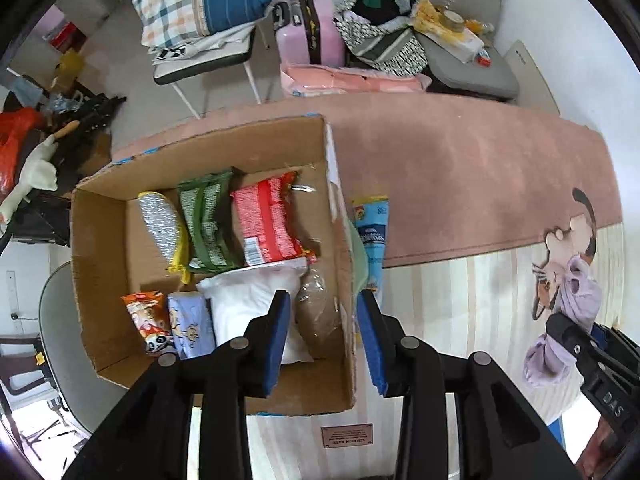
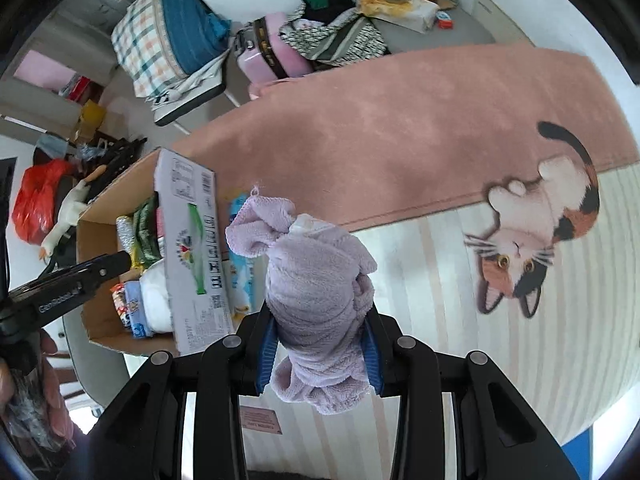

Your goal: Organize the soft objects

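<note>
Left gripper [image 1: 324, 312] pointing straight down over the right-hand wall of the open brown cardboard box [image 1: 100, 248], blue pads spread apart with nothing between them. Inside the box: white soft pillow-like bag [image 1: 248, 300] at the centre, red crinkly packet [image 1: 266, 224] at twelve o'clock from it, green packet [image 1: 206, 228] at eleven, pale blue patterned pack [image 1: 190, 324] at nine. Right gripper [image 2: 322, 340] pinching a crumpled lilac fleece cloth [image 2: 316, 280] above the striped cream mat [image 2: 440, 320], at three o'clock from the box. Cat picture [image 2: 536, 232] printed on the mat at two o'clock from the cloth.
</note>
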Motion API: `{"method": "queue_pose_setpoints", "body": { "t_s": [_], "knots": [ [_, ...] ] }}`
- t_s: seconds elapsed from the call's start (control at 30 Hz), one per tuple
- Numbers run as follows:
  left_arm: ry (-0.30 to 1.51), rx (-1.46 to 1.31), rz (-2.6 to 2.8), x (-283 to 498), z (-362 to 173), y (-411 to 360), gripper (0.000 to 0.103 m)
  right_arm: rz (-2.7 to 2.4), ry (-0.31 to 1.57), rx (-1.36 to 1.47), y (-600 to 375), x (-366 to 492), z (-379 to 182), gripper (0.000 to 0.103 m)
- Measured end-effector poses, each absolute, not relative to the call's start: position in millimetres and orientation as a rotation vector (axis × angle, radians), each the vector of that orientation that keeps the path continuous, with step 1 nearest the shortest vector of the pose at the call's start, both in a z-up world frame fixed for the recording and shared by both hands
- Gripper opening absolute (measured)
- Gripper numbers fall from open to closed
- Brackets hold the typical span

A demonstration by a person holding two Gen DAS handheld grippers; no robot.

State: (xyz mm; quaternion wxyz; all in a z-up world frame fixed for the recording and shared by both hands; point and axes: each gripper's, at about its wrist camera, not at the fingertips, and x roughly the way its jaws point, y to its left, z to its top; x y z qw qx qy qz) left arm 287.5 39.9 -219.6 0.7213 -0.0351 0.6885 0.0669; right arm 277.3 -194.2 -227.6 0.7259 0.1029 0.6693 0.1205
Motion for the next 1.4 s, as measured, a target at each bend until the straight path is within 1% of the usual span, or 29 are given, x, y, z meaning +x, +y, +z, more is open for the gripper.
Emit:
{"method": "queue_pose_setpoints", "body": {
  "t_s": [0.2, 0.27, 0.3, 0.4, 0.47, 0.53, 0.57, 0.63, 0.7, 0.8, 0.83, 0.9, 0.93, 0.97, 1.03, 1.07, 1.13, 1.17, 1.3, 1.37, 1.4],
  "knots": [
    [1.453, -0.089, 0.257, 264, -187, 90, 0.032, 0.393, 1.426, 0.214, -144, 276, -190, 0.039],
    [1.441, -0.090, 0.306, 254, -180, 114, 0.034, 0.434, 1.421, 0.214, -117, 275, -183, 0.039],
    [1.440, -0.100, 0.331, 248, -179, 131, 0.038, 0.450, 1.425, 0.203, -102, 275, -182, 0.039],
    [1.445, -0.125, 0.377, 240, -183, 164, 0.039, 0.466, 1.433, 0.160, -57, 273, -184, 0.039],
    [1.446, -0.151, 0.386, 236, -189, 184, 0.047, 0.462, 1.453, 0.127, -31, 270, -192, 0.039],
    [1.443, -0.182, 0.396, 232, -197, 203, 0.064, 0.444, 1.475, 0.089, -6, 267, -205, 0.039],
    [1.438, -0.196, 0.397, 230, -200, 210, 0.068, 0.434, 1.483, 0.070, 4, 266, -211, 0.039],
    [1.434, -0.222, 0.382, 229, -208, 221, 0.084, 0.397, 1.507, 0.032, 22, 263, -227, 0.039],
    [1.440, -0.240, 0.363, 227, -219, 231, 0.095, 0.367, 1.530, 0.005, 35, 262, -242, 0.039],
    [1.453, -0.245, 0.353, 228, -233, 238, 0.097, 0.312, 1.558, -0.047, 48, 261, -264, 0.040],
    [1.460, -0.246, 0.350, 228, -239, 241, 0.099, 0.293, 1.568, -0.063, 51, 261, -271, 0.042],
    [1.467, -0.256, 0.343, 226, -246, 245, 0.100, 0.263, 1.587, -0.088, 54, 260, -283, 0.046],
    [1.470, -0.257, 0.343, 226, -249, 247, 0.100, 0.252, 1.594, -0.090, 54, 258, -287, 0.058],
    [1.473, -0.257, 0.337, 225, -252, 247, 0.100, 0.261, 1.595, -0.074, 55, 257, -289, 0.065],
    [1.475, -0.243, 0.332, 225, -252, 247, 0.100, 0.262, 1.597, -0.075, 56, 256, -290, 0.071],
    [1.473, -0.233, 0.323, 225, -252, 247, 0.100, 0.267, 1.595, -0.068, 57, 255, -288, 0.078],
    [1.468, -0.220, 0.310, 224, -248, 245, 0.101, 0.275, 1.569, -0.024, 53, 253, -277, 0.086],
    [1.463, -0.208, 0.305, 224, -245, 245, 0.101, 0.268, 1.538, -0.007, 47, 253, -267, 0.087],
    [1.433, -0.166, 0.307, 223, -235, 241, 0.101, 0.187, 1.365, 0.115, -4, 260, -222, 0.088],
    [1.420, -0.148, 0.302, 223, -234, 235, 0.101, 0.139, 1.339, 0.181, -36, 269, -223, 0.087],
    [1.427, -0.150, 0.294, 223, -237, 232, 0.101, 0.123, 1.365, 0.213, -51, 276, -234, 0.087]
  ]
}}
